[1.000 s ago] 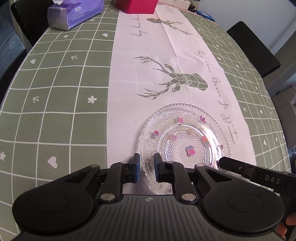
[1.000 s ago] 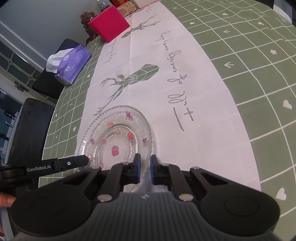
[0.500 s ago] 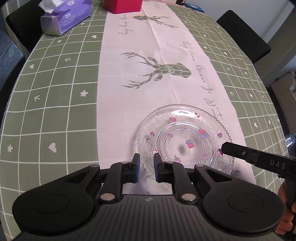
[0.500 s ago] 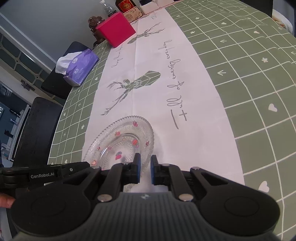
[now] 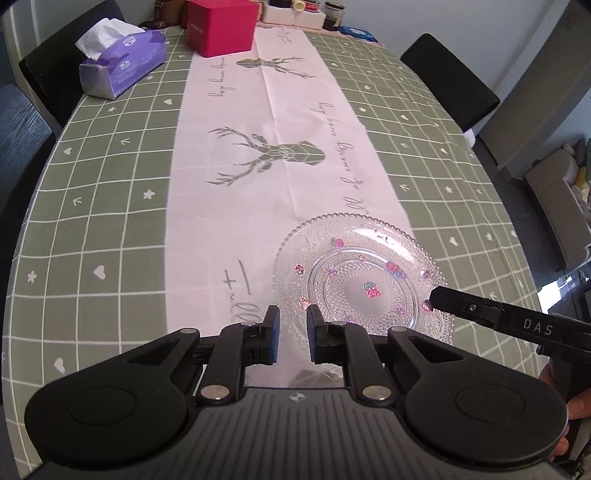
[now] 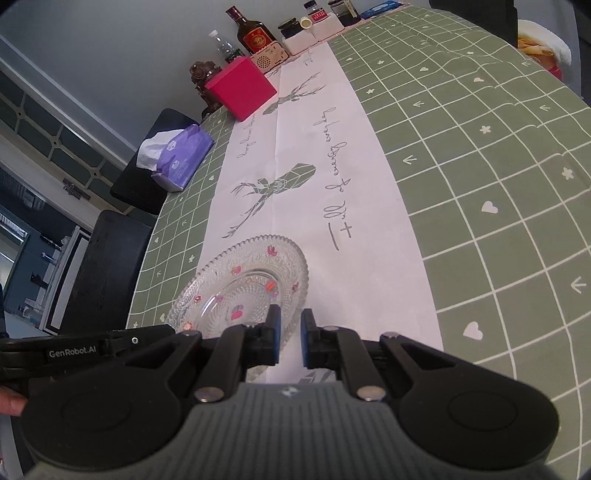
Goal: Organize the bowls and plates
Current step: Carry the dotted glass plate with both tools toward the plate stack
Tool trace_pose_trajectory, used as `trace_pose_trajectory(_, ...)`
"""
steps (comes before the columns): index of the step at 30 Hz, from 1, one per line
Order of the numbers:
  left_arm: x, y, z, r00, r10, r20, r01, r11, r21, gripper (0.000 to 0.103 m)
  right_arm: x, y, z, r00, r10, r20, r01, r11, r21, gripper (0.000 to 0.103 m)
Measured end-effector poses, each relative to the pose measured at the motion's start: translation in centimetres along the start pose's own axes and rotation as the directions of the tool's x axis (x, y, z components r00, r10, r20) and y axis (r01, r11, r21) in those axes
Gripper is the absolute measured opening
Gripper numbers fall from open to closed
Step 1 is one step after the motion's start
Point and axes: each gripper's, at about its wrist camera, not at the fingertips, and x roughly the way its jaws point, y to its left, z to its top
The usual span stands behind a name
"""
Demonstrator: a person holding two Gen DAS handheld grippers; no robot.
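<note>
Grippers first: the left gripper and the right gripper both have their jaws drawn narrow, and each appears to pinch the rim of the glass plate, one on either side, though the clear edge is hard to trace at the pads. Beyond it, the white runner crosses the green checked tablecloth. Farther off sit a tissue pack and a red box.

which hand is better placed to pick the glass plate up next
Probably left: the left tool sits right at the glass plate's near rim. The right tool points mostly past its edge onto the white runner. Neither holds anything.
</note>
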Motion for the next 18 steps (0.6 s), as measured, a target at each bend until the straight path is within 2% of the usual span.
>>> trace_pose_trajectory(11,-1.4,-5.8,-4.6,1.000,-0.016,-0.017,0.016,0.999,0.049,0.016,-6.3,-3.9,-4.0,0.999,0.010,0.035,-0.012,0.999,0.033,0.008)
trace_pose_trajectory(18,-1.0,-8.7,-8.2,0.999,-0.004,-0.052,0.010,0.994,0.105,0.016,-9.0,-6.6,-7.2,0.999,0.016,0.037,-0.018,0.999,0.035,0.008)
